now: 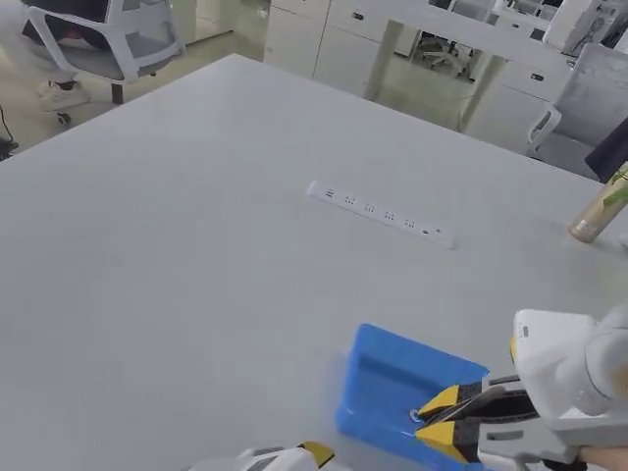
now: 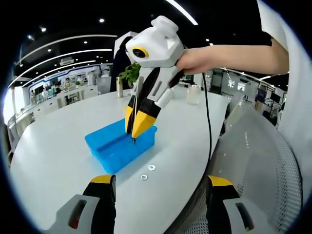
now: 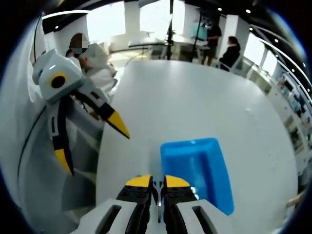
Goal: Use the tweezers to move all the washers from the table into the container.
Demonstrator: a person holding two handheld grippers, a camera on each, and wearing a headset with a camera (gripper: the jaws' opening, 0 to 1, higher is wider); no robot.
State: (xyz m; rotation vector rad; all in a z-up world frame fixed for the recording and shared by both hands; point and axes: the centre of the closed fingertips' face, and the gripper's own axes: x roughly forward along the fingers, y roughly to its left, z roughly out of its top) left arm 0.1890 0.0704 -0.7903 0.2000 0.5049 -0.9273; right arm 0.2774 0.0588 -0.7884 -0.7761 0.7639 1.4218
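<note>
Right tongs [image 1: 429,419] clamped on tweezers [image 2: 138,100], tips down at blue container [image 1: 392,378] near counter [image 1: 196,245] edge | left tongs [image 2: 158,195] spread wide apart | two washers [image 2: 151,167] on counter just beside container, toward edge

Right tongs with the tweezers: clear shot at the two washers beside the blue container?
Likely yes. The right tongs hold the tweezers tip-down over the blue container; both washers lie on bare table just outside its wall, with nothing in between.
</note>
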